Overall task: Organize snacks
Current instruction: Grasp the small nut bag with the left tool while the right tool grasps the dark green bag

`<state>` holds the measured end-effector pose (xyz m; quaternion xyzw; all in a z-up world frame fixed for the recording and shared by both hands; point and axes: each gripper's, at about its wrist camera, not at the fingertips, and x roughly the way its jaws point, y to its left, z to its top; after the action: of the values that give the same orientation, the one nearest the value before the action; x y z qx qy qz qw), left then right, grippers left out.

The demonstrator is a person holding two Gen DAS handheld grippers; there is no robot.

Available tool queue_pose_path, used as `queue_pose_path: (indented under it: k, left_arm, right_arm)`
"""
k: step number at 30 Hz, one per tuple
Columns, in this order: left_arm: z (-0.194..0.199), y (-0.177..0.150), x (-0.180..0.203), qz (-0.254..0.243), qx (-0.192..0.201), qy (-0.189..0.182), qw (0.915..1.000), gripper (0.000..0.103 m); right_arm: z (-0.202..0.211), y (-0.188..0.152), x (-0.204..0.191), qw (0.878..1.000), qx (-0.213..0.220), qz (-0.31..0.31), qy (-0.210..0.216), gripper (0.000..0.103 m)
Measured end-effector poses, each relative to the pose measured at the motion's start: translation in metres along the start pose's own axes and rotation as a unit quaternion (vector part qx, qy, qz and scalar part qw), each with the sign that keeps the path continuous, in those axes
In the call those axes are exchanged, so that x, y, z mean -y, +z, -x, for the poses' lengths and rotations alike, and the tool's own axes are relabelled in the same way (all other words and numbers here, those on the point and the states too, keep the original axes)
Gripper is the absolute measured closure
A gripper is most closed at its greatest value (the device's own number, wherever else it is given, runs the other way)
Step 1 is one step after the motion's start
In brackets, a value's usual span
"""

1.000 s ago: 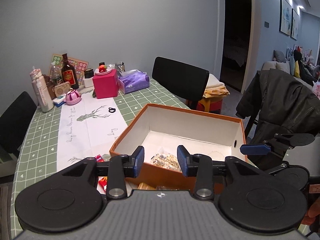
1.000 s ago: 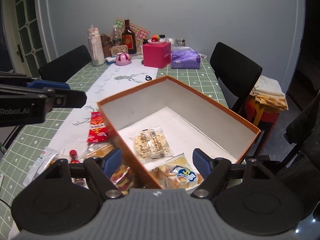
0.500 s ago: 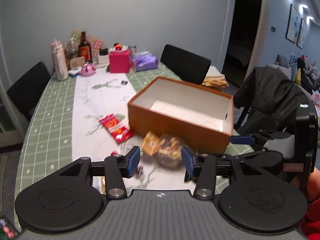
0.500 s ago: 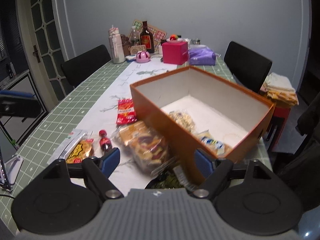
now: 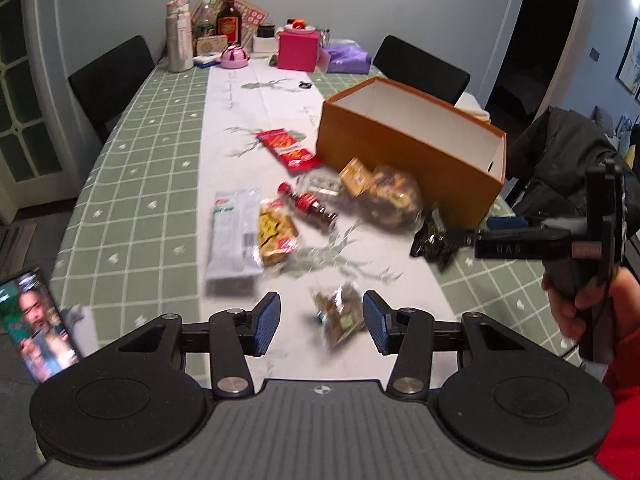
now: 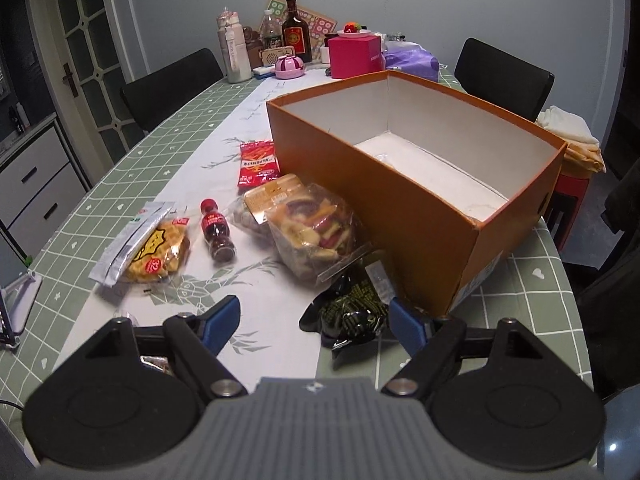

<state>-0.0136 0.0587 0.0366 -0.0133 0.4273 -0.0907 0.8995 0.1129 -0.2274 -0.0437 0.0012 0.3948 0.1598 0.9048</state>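
An orange box (image 5: 412,148) (image 6: 384,200) with a white inside stands on the table. Loose snacks lie beside it: a red packet (image 5: 289,149) (image 6: 258,162), a small cola bottle (image 5: 310,205) (image 6: 217,230), a yellow waffle pack (image 5: 276,234) (image 6: 158,254), a silver sachet (image 5: 234,236), a clear bag of mixed snacks (image 5: 390,198) (image 6: 310,234) and a black packet (image 5: 434,240) (image 6: 352,312). My left gripper (image 5: 321,322) is open, with a small nut packet (image 5: 340,312) on the table between its fingers. My right gripper (image 6: 314,318) is open around the black packet.
Bottles, a pink box (image 6: 354,56) and a purple tissue pack (image 6: 412,60) crowd the far end of the table. Black chairs (image 5: 110,76) stand on both sides. A phone (image 5: 38,322) sits at the near left edge. A dark coat (image 5: 560,152) hangs at the right.
Both grippers have pulled back from over the box towards the near table edge and dropped lower. The loose snacks beside the box have come into view. Both stay open.
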Motion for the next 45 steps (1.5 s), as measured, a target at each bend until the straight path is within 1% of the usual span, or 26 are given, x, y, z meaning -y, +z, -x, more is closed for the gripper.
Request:
queue_pose_path:
  k: [3,6,10,11,13,15,19,21,24,28,29,32,36,38,42,44,45]
  left_arm:
    - [0.019,-0.006,-0.007,0.000,-0.002,0.019,0.9998,0.047]
    - [0.023,-0.008,-0.011,0.011,0.002,0.012,0.9999,0.044]
    - [-0.007,-0.011,-0.007,0.020,0.007,-0.016,0.9996,0.043]
    - [-0.018,-0.012,-0.004,0.018,0.009,-0.025,0.9995,0.041]
    - [-0.040,-0.013,0.002,0.013,0.009,-0.045,0.9988,0.039]
    - [-0.066,-0.014,0.005,0.012,0.002,-0.051,0.9986,0.039]
    - [-0.104,-0.017,0.005,0.028,-0.011,-0.033,0.9990,0.039]
    - [-0.116,-0.018,0.007,0.023,-0.020,-0.021,0.9993,0.039]
    - [-0.127,-0.019,0.008,0.023,-0.034,-0.015,0.9990,0.038]
    - [-0.139,-0.017,0.005,0.045,-0.048,-0.007,0.9978,0.037]
    - [-0.142,-0.016,0.004,0.049,-0.051,-0.007,0.9975,0.034]
    - [-0.149,-0.015,0.005,0.051,-0.059,-0.008,0.9969,0.032]
    - [-0.157,-0.016,0.013,0.036,-0.070,-0.007,0.9969,0.032]
    - [-0.159,-0.019,0.015,0.031,-0.071,-0.004,0.9970,0.027]
    - [-0.160,-0.020,0.017,0.018,-0.064,0.001,0.9978,0.024]
    - [-0.162,-0.022,0.017,0.014,-0.061,0.001,0.9980,0.019]
    - [-0.163,-0.023,0.016,0.017,-0.062,-0.001,0.9979,0.018]
  right_arm:
    - [-0.005,-0.001,-0.001,1.000,-0.001,0.003,0.001,0.023]
    - [-0.008,-0.001,-0.001,1.000,0.000,-0.001,0.003,0.023]
    - [-0.007,-0.002,-0.003,1.000,-0.001,0.006,-0.006,0.021]
    - [-0.005,-0.003,-0.002,1.000,0.001,0.009,-0.009,0.019]
    - [-0.003,-0.003,0.001,1.000,0.003,0.015,-0.022,0.019]
    - [-0.003,-0.004,0.005,0.999,0.004,0.019,-0.036,0.019]
    - [-0.005,-0.010,0.014,0.999,0.000,0.022,-0.048,0.019]
    - [-0.009,-0.013,0.017,0.998,-0.004,0.028,-0.053,0.019]
    - [-0.020,-0.014,0.019,0.997,-0.009,0.037,-0.061,0.019]
    - [-0.035,-0.013,0.019,0.997,-0.019,0.048,-0.063,0.019]
    - [-0.038,-0.013,0.017,0.996,-0.020,0.053,-0.061,0.019]
    - [-0.046,-0.013,0.012,0.995,-0.027,0.070,-0.059,0.019]
    - [-0.057,-0.012,0.011,0.994,-0.034,0.081,-0.058,0.020]
    - [-0.063,-0.012,0.011,0.994,-0.039,0.082,-0.056,0.021]
    - [-0.072,-0.015,0.010,0.994,-0.049,0.086,-0.049,0.023]
    - [-0.078,-0.016,0.009,0.993,-0.054,0.090,-0.048,0.023]
    - [-0.079,-0.017,0.008,0.993,-0.056,0.093,-0.049,0.023]
